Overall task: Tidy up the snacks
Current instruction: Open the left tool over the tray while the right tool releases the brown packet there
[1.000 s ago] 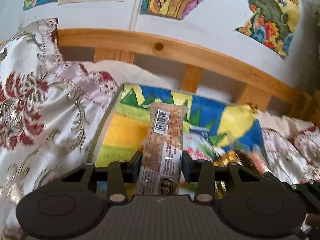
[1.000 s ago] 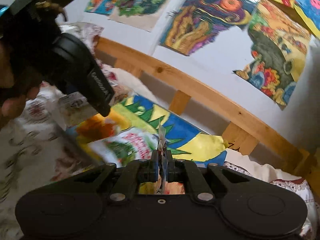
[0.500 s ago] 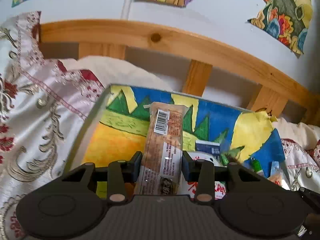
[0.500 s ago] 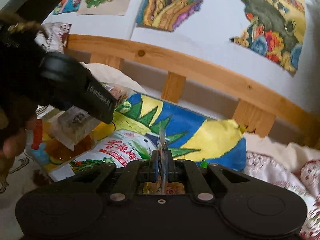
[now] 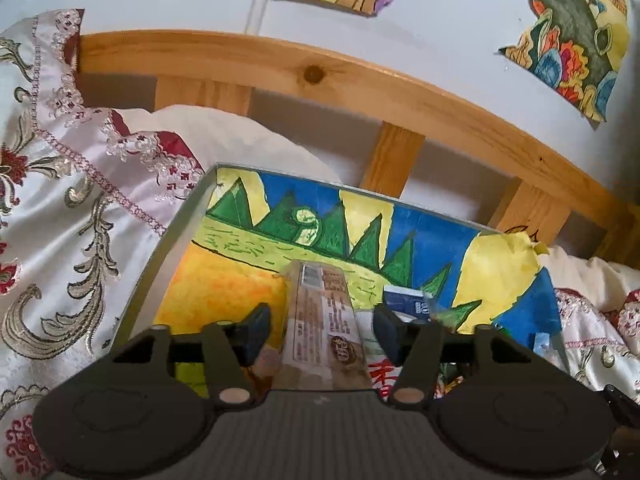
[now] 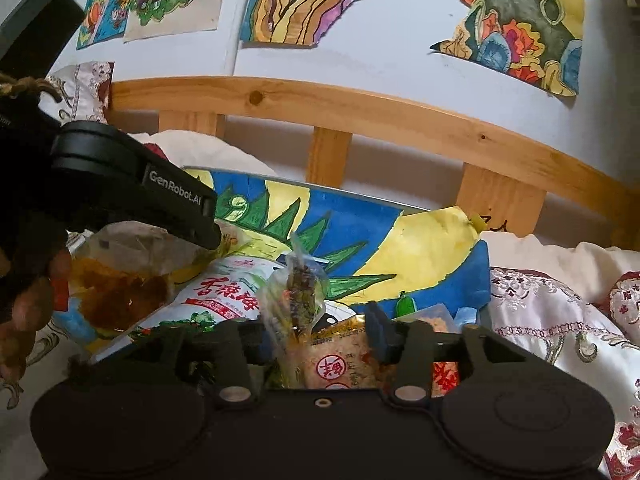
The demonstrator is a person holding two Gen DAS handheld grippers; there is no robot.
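Note:
A box [image 5: 168, 240] with a painted lining of green peaks, blue and yellow lies on the bed. My left gripper [image 5: 320, 328] is open over it; a long brown snack bar [image 5: 324, 320] lies loose between its spread fingers. My right gripper [image 6: 320, 332] is open too, and a small clear packet of dark snack [image 6: 300, 292] stands between its fingers, untouched by the pads. A white and green bag [image 6: 224, 292] and a beige noodle packet [image 6: 340, 360] lie in the box [image 6: 440, 240]. The left gripper's body [image 6: 132, 196] shows at the left of the right wrist view.
A wooden headboard [image 5: 360, 80] runs behind the box, with paintings on the wall [image 6: 520, 20] above. An embroidered white and red quilt [image 5: 60, 220] lies to the left and also to the right [image 6: 540, 320]. A blue carton [image 5: 408, 300] sits in the box.
Both grippers have opened and let go: the left released the brown bar, the right released the clear packet. Both have moved closer over the box.

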